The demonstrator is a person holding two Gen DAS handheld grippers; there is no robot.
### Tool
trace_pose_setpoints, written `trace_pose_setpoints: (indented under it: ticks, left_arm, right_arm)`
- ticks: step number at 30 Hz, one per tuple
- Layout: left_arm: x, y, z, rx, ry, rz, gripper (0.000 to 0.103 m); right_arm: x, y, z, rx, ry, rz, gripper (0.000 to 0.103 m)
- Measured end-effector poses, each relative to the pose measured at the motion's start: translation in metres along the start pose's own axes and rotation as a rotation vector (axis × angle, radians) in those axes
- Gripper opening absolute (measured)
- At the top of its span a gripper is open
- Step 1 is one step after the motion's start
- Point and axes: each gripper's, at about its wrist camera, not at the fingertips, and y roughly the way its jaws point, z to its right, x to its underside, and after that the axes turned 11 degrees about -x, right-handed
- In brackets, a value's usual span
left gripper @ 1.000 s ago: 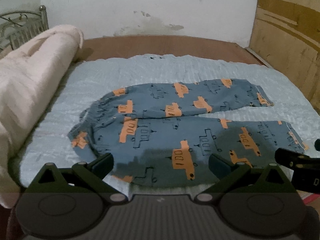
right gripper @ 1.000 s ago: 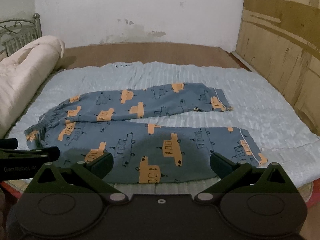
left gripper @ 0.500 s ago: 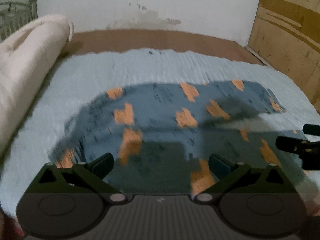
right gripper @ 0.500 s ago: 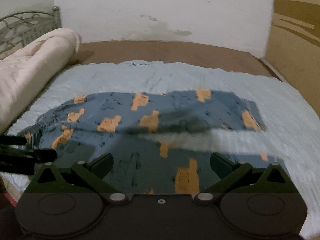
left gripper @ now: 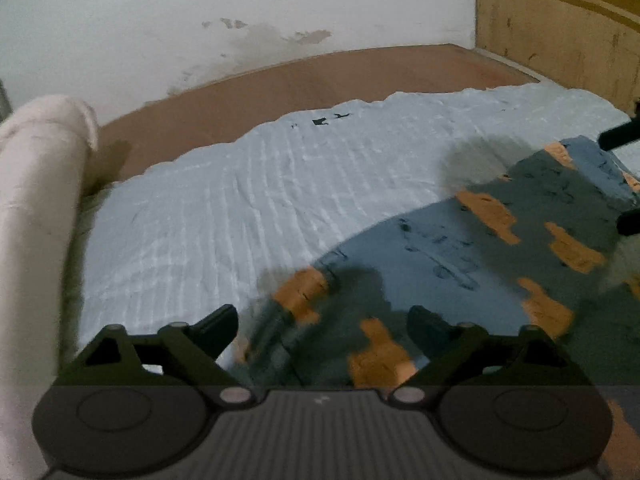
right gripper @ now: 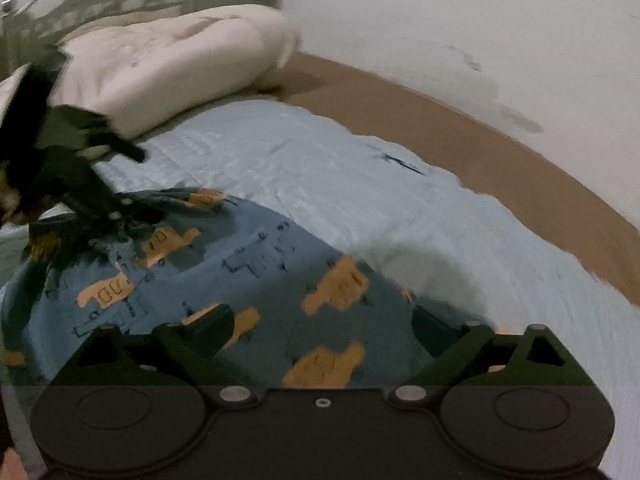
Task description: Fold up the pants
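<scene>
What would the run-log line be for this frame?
stage: reaching in | left gripper: open, over pants waist end | right gripper: open, over pants | pants: flat on blue sheet, not yet gripped

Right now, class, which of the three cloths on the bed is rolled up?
The cream blanket is rolled; the pale blue sheet and patterned pants lie spread out.

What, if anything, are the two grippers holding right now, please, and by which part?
Nothing is held: the left gripper and the right gripper both stand open just above the blue cotton pants with orange prints, gripping no fabric.
</scene>
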Motion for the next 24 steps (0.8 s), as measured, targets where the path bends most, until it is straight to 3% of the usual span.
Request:
trace_pose_setpoints:
  ticks: [2,6,10,16,24]
  left_arm:
    - [-0.003,0.023,-0.01,0.02,0.019,0.004,0.089]
    - [-0.006,0.059,-0.022,0.053,0.107,-0.018,0.062]
    - [-0.013,0.087,-0.034,0.171,0.119,-0.064,0.044]
    - [-0.021,0.107,-0.046,0.294,0.113,-0.115,0.035]
    - [-0.022,0.119,-0.051,0.401,0.122,-0.214,0.034]
  right_arm:
    - [-0.009,0.015,0.02,-0.034,-0.036,0.003,0.094]
    - [-0.023,0.044,0.062,-0.072,-0.08,-0.038,0.086]
    - [-0.027,0.063,0.098,-0.142,-0.069,-0.089,0.074]
    - [-0.028,0.092,0.127,-0.234,-0.079,-0.191,0.058]
    - [-0.028,0.114,0.136,-0.305,-0.1,-0.249,0.057]
